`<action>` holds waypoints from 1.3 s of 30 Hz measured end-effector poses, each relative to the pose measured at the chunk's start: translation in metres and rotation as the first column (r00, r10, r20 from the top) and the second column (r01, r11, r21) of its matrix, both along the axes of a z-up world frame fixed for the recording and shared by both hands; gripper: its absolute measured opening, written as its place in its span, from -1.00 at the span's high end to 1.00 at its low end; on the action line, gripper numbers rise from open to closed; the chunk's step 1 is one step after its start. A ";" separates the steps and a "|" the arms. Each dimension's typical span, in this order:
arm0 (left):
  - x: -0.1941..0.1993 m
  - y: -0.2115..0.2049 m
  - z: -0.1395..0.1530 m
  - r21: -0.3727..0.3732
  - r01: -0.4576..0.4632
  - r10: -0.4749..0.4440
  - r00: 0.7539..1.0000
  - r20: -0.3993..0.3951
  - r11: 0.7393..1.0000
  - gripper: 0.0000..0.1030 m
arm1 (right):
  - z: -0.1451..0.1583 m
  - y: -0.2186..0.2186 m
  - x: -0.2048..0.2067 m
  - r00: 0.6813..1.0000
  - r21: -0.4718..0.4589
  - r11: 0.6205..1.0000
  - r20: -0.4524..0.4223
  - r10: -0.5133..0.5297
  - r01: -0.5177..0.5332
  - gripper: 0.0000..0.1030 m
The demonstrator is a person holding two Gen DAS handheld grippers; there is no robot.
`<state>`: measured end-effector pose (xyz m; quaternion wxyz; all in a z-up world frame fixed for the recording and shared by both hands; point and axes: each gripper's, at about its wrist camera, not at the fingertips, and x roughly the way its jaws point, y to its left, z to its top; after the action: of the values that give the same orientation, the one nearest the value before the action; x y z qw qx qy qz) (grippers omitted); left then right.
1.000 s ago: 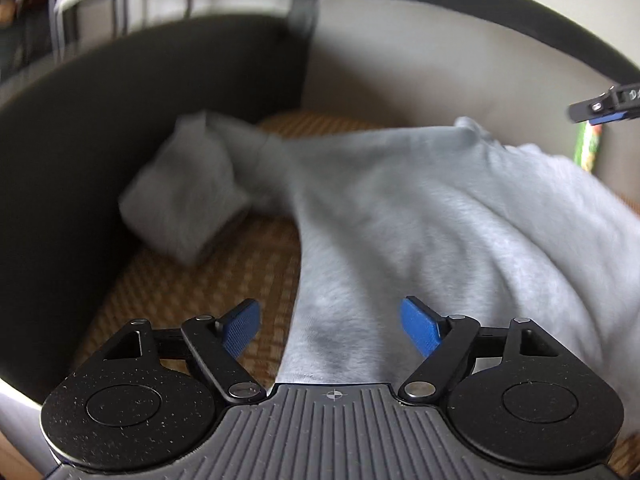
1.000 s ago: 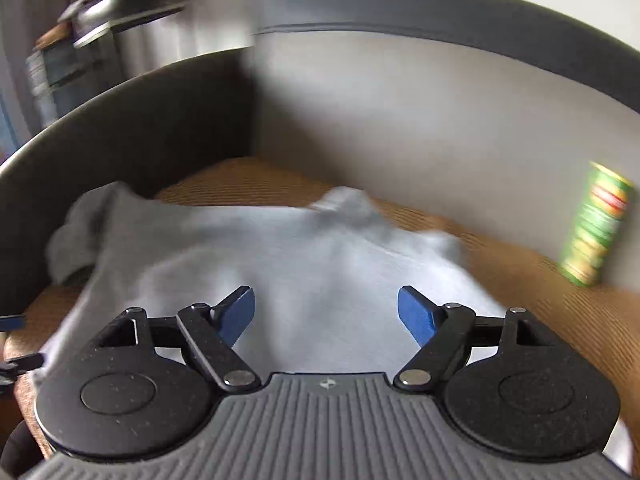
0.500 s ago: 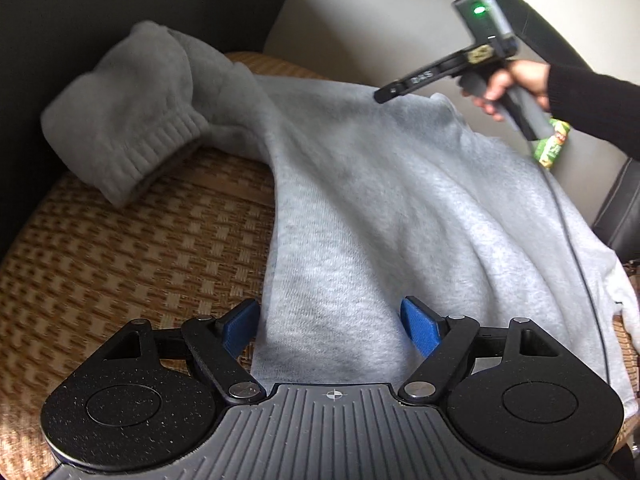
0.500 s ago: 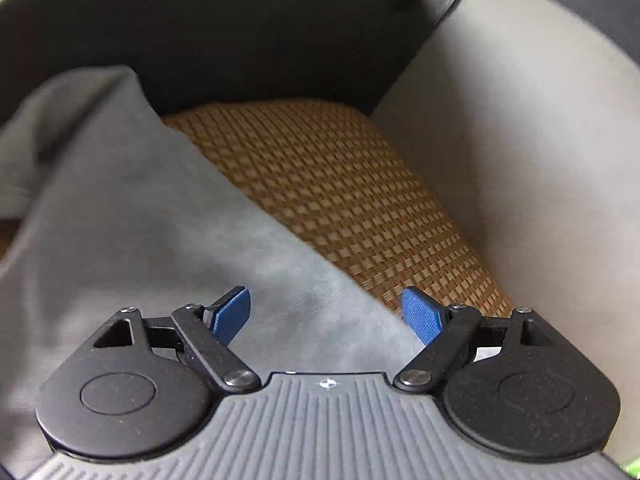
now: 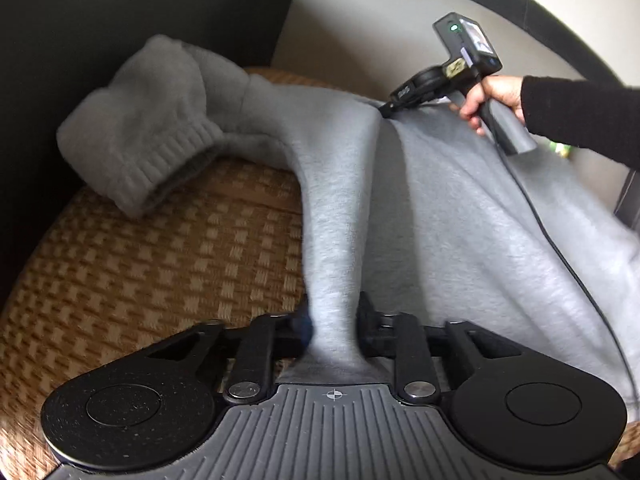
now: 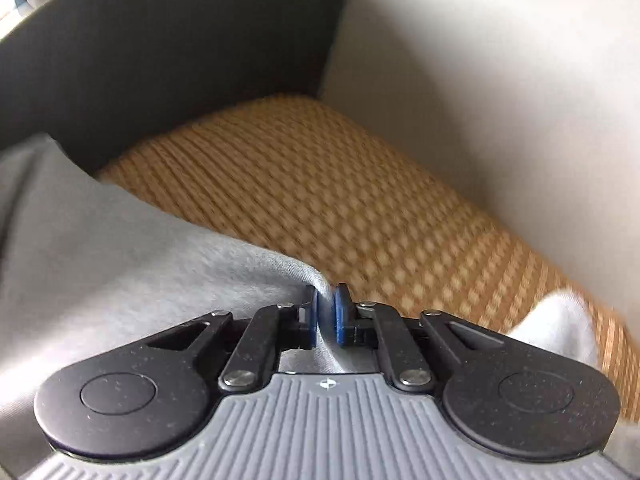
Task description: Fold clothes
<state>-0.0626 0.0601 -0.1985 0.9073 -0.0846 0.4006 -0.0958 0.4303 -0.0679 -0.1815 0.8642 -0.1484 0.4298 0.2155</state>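
A grey sweatshirt [image 5: 440, 220] lies spread on a woven mat [image 5: 160, 260], its ribbed sleeve cuff [image 5: 152, 152] bunched at the far left. My left gripper [image 5: 334, 320] is closing on a raised fold at the sweatshirt's near edge, and its pads press the cloth. In the right wrist view my right gripper [image 6: 326, 308] is closing on a thin edge of the sweatshirt [image 6: 120, 260], pinched between its blue pads [image 6: 342, 316]. From the left wrist view the right gripper [image 5: 386, 110] bites the garment's far edge, held by a hand [image 5: 492, 96] in a black sleeve.
A dark padded arm [image 5: 100, 20] walls the left side and a pale backrest [image 5: 360, 20] the far side. A black cable [image 5: 560, 248] trails from the right gripper across the cloth. Bare woven mat [image 6: 340, 200] lies beyond the right gripper.
Both grippers went from open to pinching the sweatshirt. The right one came down onto the far edge. The cloth now stands in a ridge between the two grips.
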 end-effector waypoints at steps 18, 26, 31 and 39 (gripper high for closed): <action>-0.020 0.070 0.044 -0.098 -0.236 0.243 0.968 0.060 0.967 -0.56 | 0.077 0.151 -0.127 0.932 0.382 0.862 -0.011 0.363 -0.332 -0.56; -0.020 0.048 0.025 -0.118 -0.108 0.111 0.994 0.020 0.987 -0.67 | 0.046 0.207 -0.121 0.921 0.385 0.883 -0.167 0.351 -0.267 0.64; -0.009 0.034 0.007 -0.097 -0.099 0.097 0.995 -0.031 0.990 -0.64 | 0.079 0.175 -0.128 0.921 0.473 0.853 -0.189 0.342 -0.220 0.79; -0.019 0.013 0.035 -0.060 -0.071 0.070 0.998 -0.009 0.996 0.41 | 0.169 0.077 -0.156 0.968 0.555 0.820 -0.102 0.229 -0.136 0.79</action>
<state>-0.0815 0.0733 -0.1636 0.9058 -0.1264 0.3972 -0.0756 0.2744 0.0095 -0.0129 0.8076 0.0807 0.4041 0.4219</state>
